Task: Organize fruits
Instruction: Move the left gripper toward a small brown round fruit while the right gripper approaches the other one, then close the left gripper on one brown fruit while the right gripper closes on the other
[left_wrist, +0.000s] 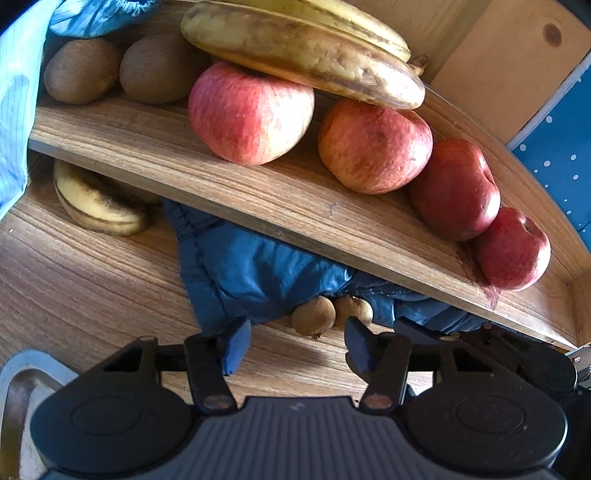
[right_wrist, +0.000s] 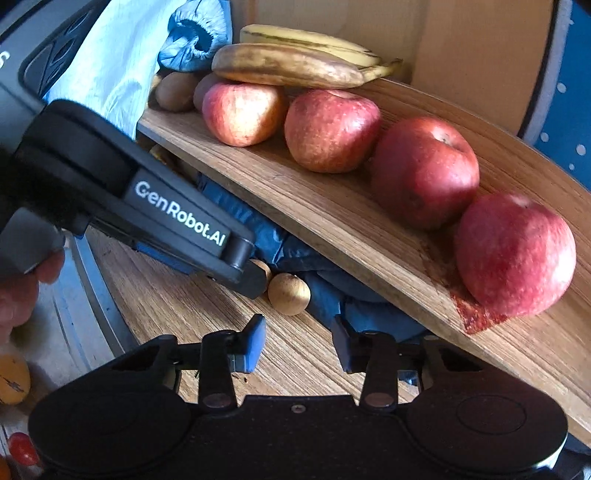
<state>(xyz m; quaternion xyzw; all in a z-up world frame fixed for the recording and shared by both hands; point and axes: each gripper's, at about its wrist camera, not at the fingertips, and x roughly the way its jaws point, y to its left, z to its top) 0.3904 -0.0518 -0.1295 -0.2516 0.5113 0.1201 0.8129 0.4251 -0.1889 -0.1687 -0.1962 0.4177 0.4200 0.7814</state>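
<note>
Left gripper (left_wrist: 295, 345) is held open, low over the desk (left_wrist: 92, 280), aimed at two small brown fruits (left_wrist: 313, 316) tucked under the shelf edge (left_wrist: 258, 221); right gripper (right_wrist: 299, 343) likewise open. Apples (right_wrist: 330, 131) are lined along the shelf, bananas (right_wrist: 288, 70) stacked at the back, presumably sorted

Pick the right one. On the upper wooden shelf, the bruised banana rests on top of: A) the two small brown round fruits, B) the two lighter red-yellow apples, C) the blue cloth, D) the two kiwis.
B. On the upper shelf, the bruised banana lies across the two lighter apples; the kiwis sit to one side, clear of it.
</note>
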